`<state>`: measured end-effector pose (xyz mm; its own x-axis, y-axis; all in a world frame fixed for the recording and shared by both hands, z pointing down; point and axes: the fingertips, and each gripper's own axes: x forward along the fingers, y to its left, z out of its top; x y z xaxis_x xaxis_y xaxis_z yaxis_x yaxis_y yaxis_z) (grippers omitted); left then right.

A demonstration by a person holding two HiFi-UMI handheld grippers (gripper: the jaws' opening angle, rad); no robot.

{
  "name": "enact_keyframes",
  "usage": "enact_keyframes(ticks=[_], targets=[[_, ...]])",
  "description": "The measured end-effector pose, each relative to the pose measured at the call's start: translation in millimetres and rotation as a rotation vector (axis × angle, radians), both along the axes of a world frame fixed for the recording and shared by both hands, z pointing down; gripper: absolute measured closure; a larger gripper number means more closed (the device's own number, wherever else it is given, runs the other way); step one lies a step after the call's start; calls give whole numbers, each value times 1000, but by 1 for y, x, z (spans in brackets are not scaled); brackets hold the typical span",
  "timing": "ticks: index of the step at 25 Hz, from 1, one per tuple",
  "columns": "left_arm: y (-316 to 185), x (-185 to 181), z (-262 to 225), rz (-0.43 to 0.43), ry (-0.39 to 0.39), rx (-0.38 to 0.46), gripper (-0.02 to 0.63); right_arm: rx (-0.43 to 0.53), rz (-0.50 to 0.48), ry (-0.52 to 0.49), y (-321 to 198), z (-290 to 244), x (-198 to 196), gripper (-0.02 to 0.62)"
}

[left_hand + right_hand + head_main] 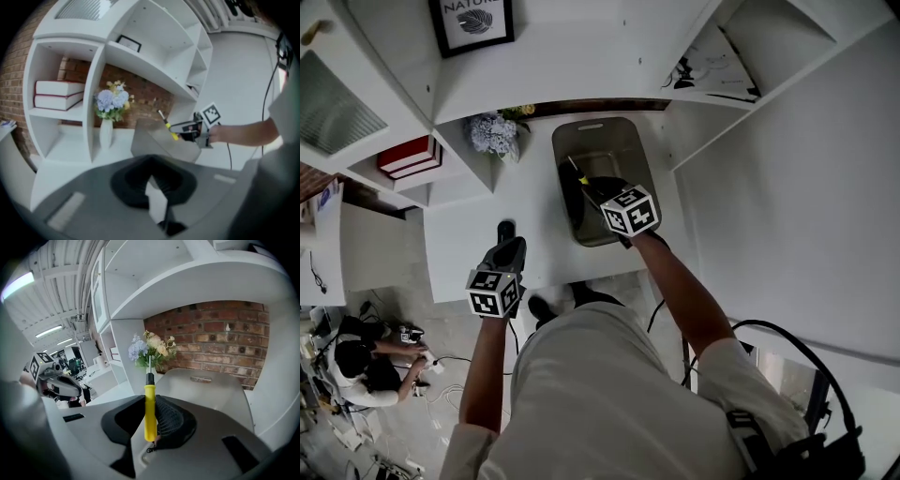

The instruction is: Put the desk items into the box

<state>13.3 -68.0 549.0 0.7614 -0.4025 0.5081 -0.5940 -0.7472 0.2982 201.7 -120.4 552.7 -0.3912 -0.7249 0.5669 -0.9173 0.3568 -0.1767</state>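
A grey open box (591,127) stands on the white desk (469,244) against the shelf unit. My right gripper (589,186) hangs over the box, shut on a screwdriver (578,174) with a yellow handle. In the right gripper view the screwdriver (150,411) stands upright between the pads, its shaft pointing up, with the box (206,380) behind it. My left gripper (508,234) is over the desk to the left of the box. Its jaws (151,165) look shut with nothing between them. From there I see the box (154,140) and the screwdriver (169,129) ahead.
A white vase of flowers (495,133) stands left of the box beside a shelf wall. Red and white books (411,155) lie in a left compartment. A framed picture (473,21) sits higher up. A person (366,361) sits on the floor at lower left.
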Motion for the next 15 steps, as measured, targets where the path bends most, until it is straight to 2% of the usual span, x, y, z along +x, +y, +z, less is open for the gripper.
enact_keyframes(ticks=[7,15], targets=[[-5,39,1,44,-10,8,603,-41,57,6,3,24,37,537],[-13,56,17,17,-23,-15,603,-153,109,21,-7,81,55,537]])
